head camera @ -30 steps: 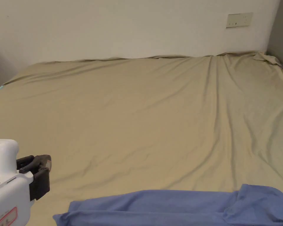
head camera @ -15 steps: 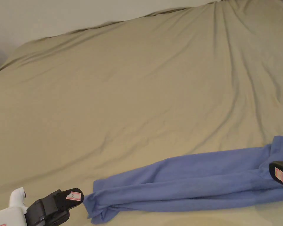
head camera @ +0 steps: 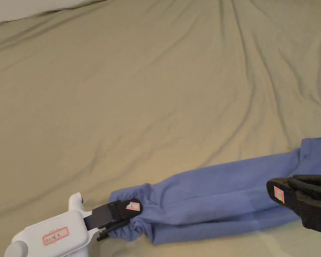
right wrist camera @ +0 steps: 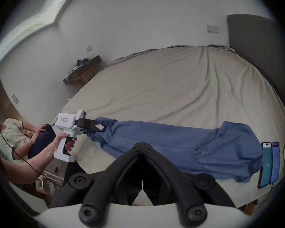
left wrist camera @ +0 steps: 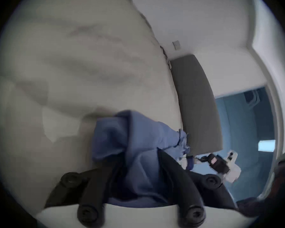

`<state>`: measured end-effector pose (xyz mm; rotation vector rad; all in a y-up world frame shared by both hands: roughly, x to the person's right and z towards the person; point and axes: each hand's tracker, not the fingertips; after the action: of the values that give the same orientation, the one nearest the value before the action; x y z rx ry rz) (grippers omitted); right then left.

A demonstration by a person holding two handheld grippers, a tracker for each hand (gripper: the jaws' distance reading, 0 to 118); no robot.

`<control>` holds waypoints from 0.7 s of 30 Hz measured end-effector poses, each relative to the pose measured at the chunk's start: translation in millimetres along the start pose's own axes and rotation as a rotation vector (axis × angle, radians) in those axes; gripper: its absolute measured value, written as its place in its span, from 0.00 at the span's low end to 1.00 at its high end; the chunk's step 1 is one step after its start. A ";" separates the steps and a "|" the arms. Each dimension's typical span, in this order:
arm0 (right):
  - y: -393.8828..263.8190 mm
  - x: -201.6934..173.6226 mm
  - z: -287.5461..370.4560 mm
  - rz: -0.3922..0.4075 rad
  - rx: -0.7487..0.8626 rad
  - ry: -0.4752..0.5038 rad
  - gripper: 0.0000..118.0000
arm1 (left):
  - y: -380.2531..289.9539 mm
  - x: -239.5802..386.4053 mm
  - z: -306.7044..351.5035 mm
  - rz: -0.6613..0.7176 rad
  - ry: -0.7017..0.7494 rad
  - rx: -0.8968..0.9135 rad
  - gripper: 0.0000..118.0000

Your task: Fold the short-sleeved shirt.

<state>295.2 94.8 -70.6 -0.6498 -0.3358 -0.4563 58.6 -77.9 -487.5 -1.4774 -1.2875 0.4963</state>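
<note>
One blue shirt [head camera: 216,197] lies bunched lengthwise along the bed's [head camera: 139,100] near edge. The left gripper [left wrist camera: 139,164] is clamped on one end. The right gripper's [right wrist camera: 142,145] jaws meet, empty, above it.

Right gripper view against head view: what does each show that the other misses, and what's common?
Right gripper view: two phones beside the shirt, a dark headboard, a seated person, and the hand holding the left gripper. Head view: the right gripper from outside, over the shirt. Both: the shirt stretched on the beige sheet, with the left gripper clamped on one end.
</note>
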 end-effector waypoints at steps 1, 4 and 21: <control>-0.6 1.3 1.0 -0.003 -0.004 0.008 0.02 | -2.2 3.4 6.9 -0.052 0.014 0.008 0.12; -4.7 3.2 3.2 0.007 -0.018 -0.009 0.02 | -7.7 7.0 41.5 -0.097 0.062 0.042 0.12; -21.3 32.8 37.1 -0.057 0.041 0.010 0.02 | -51.8 172.1 41.6 -0.589 1.002 0.036 0.12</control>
<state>306.6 93.8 -17.9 -0.5992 -0.3542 -0.5053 57.8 85.6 -402.0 -0.9915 -0.7995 -0.5590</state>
